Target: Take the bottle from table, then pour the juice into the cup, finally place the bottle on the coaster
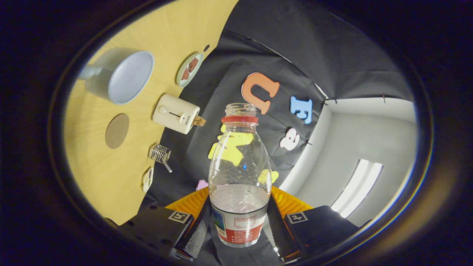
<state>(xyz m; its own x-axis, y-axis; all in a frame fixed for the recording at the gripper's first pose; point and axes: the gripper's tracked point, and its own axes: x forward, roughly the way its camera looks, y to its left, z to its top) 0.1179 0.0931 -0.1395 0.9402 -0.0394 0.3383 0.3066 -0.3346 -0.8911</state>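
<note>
The gripper (239, 221) was clenched on the uncapped bottle (239, 173), both fingers (192, 231) pressing its labelled base; liquid sat low inside; to the left on the wooden table (99, 173) lay the round coaster (117, 130), the cup (125, 77) farther off, a toaster (176, 113) beside them.

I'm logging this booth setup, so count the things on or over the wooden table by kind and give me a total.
Bottles: 1, uncapped bottle with both fingers of the gripper pressed on it
Cups: 1, cup
Coasters: 1, round coaster
Toasters: 1, cream toaster
Plates: 2, plate, small plate
Wire baskets: 1, wire basket
Total: 7
</note>
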